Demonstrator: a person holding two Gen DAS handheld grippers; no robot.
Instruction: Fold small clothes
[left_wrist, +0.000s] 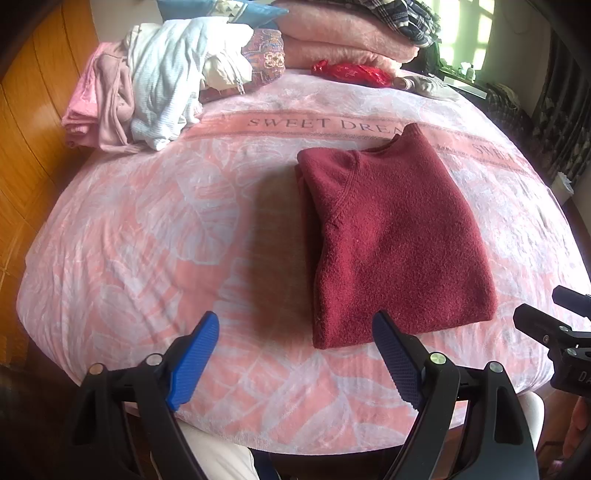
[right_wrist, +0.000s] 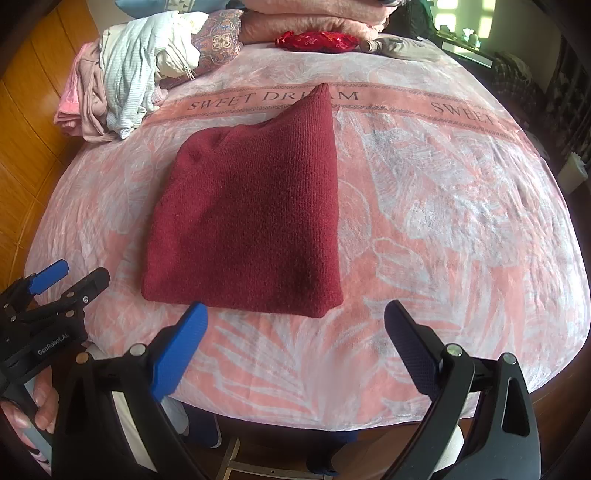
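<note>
Folded dark red sweater (left_wrist: 395, 240) flat on the pink blanket (left_wrist: 147, 221), lying straight ahead of both tongs and touching neither. Long axis running away from the tongs, near hem closest, neckline end pointing off toward the "SWEET DREAM" band.

Left tongs (left_wrist: 295, 354) spread wide, nothing between the blue pads, hanging just short of the sweater's near left corner; right-side pad lined up roughly with that hem edge. Right tongs (right_wrist: 295, 354) also spread wide and empty, sitting just short of the near right corner, with most of the sweater ahead and to the left in that view.

So one tong per near corner, about equally close. Guessing next fold goes hem-to-neck along that long axis, both corners pinched together. Looks mostly folded already though, so could be done with this one.

Unfolded pile of clothes (left_wrist: 147, 85) way off ahead-left, nearer the left hand.
</note>
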